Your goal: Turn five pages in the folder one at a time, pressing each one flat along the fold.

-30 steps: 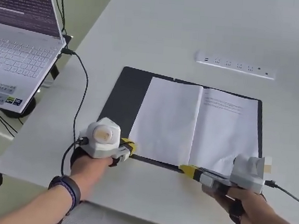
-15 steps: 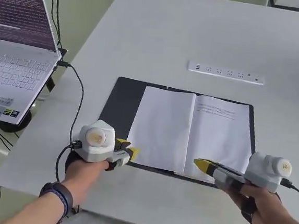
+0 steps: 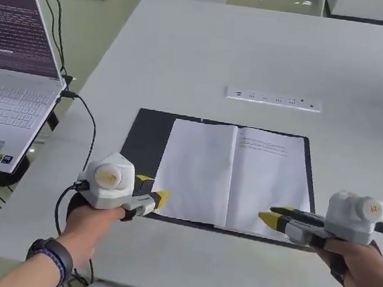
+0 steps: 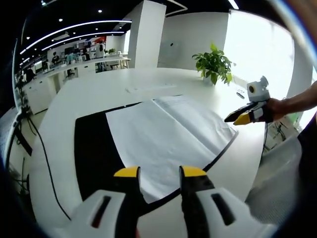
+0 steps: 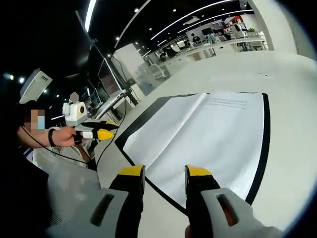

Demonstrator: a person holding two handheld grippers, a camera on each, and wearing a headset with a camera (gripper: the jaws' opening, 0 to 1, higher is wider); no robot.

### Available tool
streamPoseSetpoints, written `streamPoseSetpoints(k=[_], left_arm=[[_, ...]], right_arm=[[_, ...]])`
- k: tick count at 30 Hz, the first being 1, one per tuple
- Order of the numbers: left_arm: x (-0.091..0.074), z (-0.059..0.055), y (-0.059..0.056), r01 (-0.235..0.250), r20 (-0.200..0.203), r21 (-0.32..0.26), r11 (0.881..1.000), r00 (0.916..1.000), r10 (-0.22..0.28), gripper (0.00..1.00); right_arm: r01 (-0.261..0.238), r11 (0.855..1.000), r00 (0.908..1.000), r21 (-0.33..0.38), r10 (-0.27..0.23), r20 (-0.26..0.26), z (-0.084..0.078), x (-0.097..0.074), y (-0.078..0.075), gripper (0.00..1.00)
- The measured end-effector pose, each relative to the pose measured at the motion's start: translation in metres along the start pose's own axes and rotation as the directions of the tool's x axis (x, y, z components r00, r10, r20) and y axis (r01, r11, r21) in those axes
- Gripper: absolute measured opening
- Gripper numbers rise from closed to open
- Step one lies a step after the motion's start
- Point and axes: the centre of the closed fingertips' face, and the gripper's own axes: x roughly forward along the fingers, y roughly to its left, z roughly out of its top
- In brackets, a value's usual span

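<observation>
Hovering just off the folder's (image 3: 150, 136) near left edge, the left tongs (image 3: 159, 196) have their jaws a little apart and hold nothing; the left gripper view shows bare paper through the gap. The right tongs (image 3: 267, 218) point in over the near right corner, jaws likewise slightly parted and empty. I cannot tell whether their tips touch the paper. The folder lies open and flat on the desk (image 3: 187, 42) between the two tongs. Its left page (image 3: 200, 164) and right page (image 3: 272, 174) meet at the fold (image 3: 231, 174), and the black cover shows as a wide band on the left. A few printed lines head the right page. Beyond the folder lies a white power strip (image 3: 273, 98). A laptop (image 3: 8, 94) sits off to the left, and a black cable (image 3: 90, 131) runs from there across the desk edge.
</observation>
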Motion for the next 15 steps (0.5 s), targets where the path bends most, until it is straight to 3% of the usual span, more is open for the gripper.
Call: streamPoseSetpoints(k=[9, 15], left_arm=[[-0.016, 0.006, -0.011, 0.004, -0.001, 0.063, 0.998, 1.0000, -0.004, 0.44], [-0.030, 0.010, -0.017, 0.004, 0.025, 0.056, 0.998, 0.9997, -0.006, 0.52]], right_arm=[[0.065, 0.996, 0.9976, -0.066, -0.063, 0.027, 0.013, -0.035, -0.011, 0.42], [0.110, 0.988, 0.9938, -0.109, -0.107, 0.031, 0.010, -0.055, -0.014, 0.50]])
